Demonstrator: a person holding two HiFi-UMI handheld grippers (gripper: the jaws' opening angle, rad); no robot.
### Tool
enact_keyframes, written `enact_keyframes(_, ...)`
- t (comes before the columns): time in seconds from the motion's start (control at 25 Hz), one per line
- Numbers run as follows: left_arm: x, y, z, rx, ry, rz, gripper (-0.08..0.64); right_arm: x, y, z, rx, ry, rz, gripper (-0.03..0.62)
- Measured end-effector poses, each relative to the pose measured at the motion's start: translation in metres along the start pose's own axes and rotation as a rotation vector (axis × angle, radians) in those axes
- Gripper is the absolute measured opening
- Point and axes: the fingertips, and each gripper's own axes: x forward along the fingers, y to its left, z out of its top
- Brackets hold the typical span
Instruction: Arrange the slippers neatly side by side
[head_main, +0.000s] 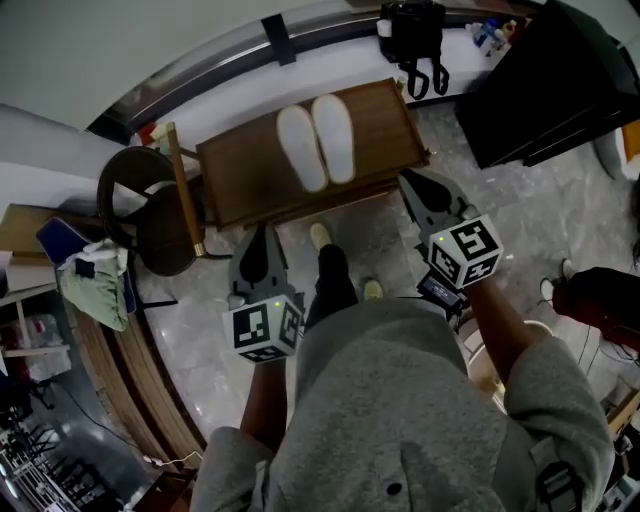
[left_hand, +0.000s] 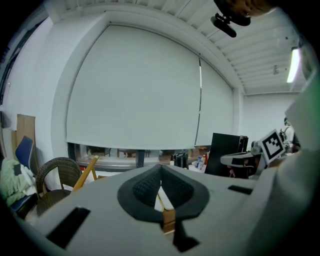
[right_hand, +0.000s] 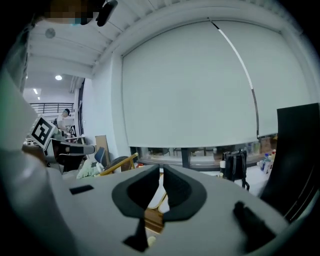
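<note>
Two white slippers, one (head_main: 301, 147) and the other (head_main: 334, 137), lie side by side, soles up, on a low wooden table (head_main: 385, 112) in the head view. My left gripper (head_main: 261, 233) hangs in front of the table's near left edge, well back from the slippers, and its pads (left_hand: 150, 186) meet with nothing between them. My right gripper (head_main: 412, 183) is held off the table's near right corner, also clear of the slippers. Its jaws stand together and empty in the right gripper view (right_hand: 161, 181).
A wicker chair (head_main: 150, 215) stands left of the table, with a green cloth (head_main: 95, 285) further left. A black backpack (head_main: 412, 35) sits on the window ledge behind, and a black cabinet (head_main: 550, 80) stands at the right. The person's feet (head_main: 320, 237) are on the marble floor before the table.
</note>
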Motion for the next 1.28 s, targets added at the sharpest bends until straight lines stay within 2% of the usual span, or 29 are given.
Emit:
enact_keyframes(0.28,-0.063,-0.046,-0.016,0.018,-0.026,-0.012,0.015,-0.07,0.022,-0.019,0.019,-0.014,-0.017,0.04)
enact_keyframes(0.52,-0.087,-0.066,-0.021,0.021,-0.042,-0.025,0.015,-0.105,0.024,-0.025,0.033,-0.026,-0.033,0.04)
enact_keyframes(1.28,-0.099,-0.07,-0.016,0.037,-0.052,-0.012,0.015,-0.106,0.028,-0.023,0.049,-0.038,-0.012,0.04)
